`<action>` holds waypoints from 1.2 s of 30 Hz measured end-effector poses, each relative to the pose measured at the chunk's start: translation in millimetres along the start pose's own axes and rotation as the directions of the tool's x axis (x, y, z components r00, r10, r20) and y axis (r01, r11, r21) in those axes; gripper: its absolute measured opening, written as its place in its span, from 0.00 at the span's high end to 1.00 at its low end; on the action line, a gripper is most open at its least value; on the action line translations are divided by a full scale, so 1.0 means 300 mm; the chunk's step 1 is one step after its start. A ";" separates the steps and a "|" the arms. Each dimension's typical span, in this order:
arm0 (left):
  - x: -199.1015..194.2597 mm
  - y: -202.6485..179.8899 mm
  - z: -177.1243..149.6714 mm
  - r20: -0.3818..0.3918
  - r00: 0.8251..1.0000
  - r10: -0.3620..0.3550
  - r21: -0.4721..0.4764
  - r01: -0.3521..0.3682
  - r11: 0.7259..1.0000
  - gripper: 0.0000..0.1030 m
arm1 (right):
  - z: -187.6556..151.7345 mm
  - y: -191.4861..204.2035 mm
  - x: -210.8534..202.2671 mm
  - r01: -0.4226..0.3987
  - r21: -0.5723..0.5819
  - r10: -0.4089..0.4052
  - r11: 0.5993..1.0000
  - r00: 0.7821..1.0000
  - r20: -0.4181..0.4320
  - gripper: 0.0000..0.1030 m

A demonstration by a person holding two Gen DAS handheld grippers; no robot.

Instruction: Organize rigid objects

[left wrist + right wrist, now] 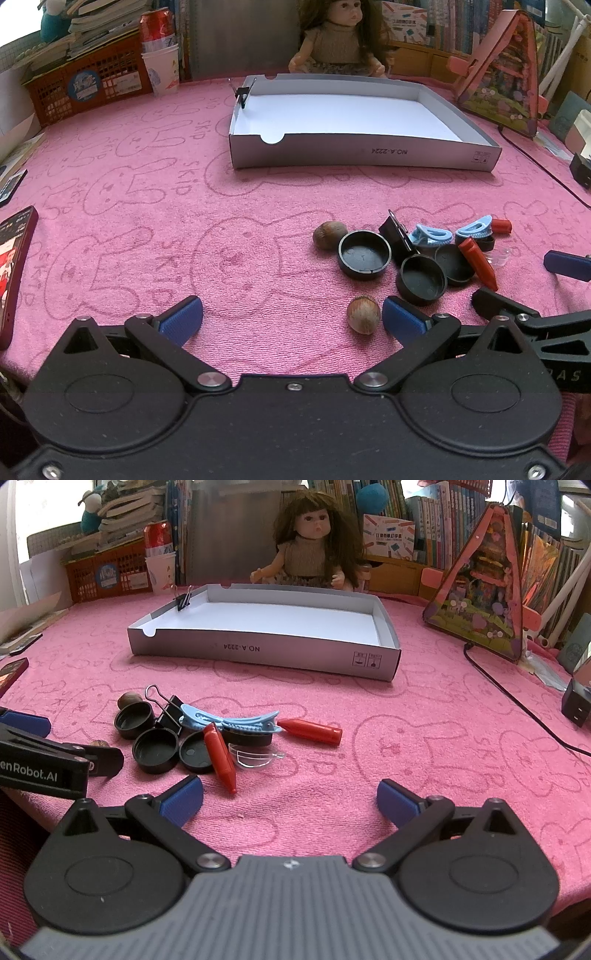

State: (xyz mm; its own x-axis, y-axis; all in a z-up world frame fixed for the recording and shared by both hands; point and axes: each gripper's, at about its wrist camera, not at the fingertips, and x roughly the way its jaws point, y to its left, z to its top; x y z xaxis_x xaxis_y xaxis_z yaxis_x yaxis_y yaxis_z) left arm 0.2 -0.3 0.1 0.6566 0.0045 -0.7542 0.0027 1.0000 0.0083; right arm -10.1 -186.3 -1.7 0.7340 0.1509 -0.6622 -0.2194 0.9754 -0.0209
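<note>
Both tools released: left tool [291,317] beside hazelnut [363,314], right tool [290,799] near red crayon [220,756].

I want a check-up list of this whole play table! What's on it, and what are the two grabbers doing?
Surface: pink bunny towel, no spills seen.
Job's things: white box holds only a black binder clip; pile of black caps, red crayons, blue hair clip and nuts outside it.
Clutter: phone at left edge.
Grippers: left gripper and right gripper open, empty.
Cables: black cable on right.
Surroundings: doll, books, orange basket.
</note>
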 end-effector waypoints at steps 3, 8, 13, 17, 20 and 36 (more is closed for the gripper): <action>0.006 -0.004 0.000 0.000 1.000 0.002 -0.002 -0.002 1.000 0.00 | -0.001 -0.005 -0.006 0.001 0.001 -0.001 1.000 1.000 0.007 0.00; 0.007 -0.005 0.000 -0.001 1.000 0.002 -0.002 -0.002 1.000 0.00 | -0.002 -0.007 -0.005 0.001 0.000 -0.001 1.000 1.000 0.007 0.00; 0.006 -0.004 0.000 -0.002 1.000 0.002 -0.002 -0.002 1.000 0.00 | -0.001 -0.009 -0.004 0.000 0.000 0.000 1.000 1.000 0.007 0.00; 0.007 -0.005 0.000 -0.002 1.000 0.002 -0.002 -0.002 1.000 0.00 | -0.006 -0.004 -0.002 0.001 0.000 -0.001 1.000 1.000 0.007 0.00; 0.007 -0.005 0.000 -0.002 1.000 0.002 -0.002 -0.002 1.000 0.00 | -0.005 -0.006 -0.003 0.001 0.000 -0.001 1.000 1.000 0.008 0.00; 0.005 -0.005 0.001 0.007 1.000 0.000 0.002 0.000 1.000 0.00 | -0.013 -0.016 -0.009 -0.012 -0.007 0.012 1.000 0.999 0.036 0.00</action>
State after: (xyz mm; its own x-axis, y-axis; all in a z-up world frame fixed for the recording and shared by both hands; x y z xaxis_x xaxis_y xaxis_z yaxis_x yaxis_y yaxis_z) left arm 1.5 -1.8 -0.8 0.6616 0.0043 -0.7498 0.0043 0.9999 0.0095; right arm -13.6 -192.1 -2.7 0.7541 0.1683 -0.6349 -0.2325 0.9724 -0.0184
